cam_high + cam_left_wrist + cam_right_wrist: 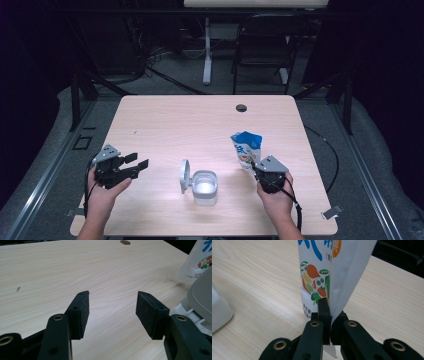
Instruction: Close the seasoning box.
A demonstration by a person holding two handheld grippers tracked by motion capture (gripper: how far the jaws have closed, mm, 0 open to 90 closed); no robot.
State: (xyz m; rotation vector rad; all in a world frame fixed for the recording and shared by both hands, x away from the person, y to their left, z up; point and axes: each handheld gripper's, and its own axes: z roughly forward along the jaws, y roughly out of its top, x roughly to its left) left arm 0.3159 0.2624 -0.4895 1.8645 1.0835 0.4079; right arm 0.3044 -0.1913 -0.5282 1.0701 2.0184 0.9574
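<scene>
Because the right gripper (328,312) had clamped only a thin side seam of the pouch (247,150), the hold looked precarious: the slick film could slide out between the pads, or the pouch could swing and fold about that one pinch point if it were tipped. In my judgement a spill was the likeliest trouble, since the pouch's blue top looked open and the mouth of the container (205,187) was small; a floppy spout would scatter its contents over the tabletop (200,125). The container also seemed light, so a knock from either gripper might have shoved or toppled it.

The pouch stood on the right side of the tabletop, well apart from the container, which sat near the front edge at the middle. It was a glossy white bag of soft plastic film, printed with vegetables and blue lettering, gusseted and creased. The container was a squat, rounded box of translucent whitish plastic, its round hinged lid (185,176) standing upright at its left.

The left gripper (112,306) hung with its jaws wide apart and nothing between them, over bare wood at the left. Its pads (147,312) were matte black, blocky and slightly rough. The tabletop was a smooth pale wood-grain laminate with rounded corners and a dark cable hole (241,108) near the far edge.
</scene>
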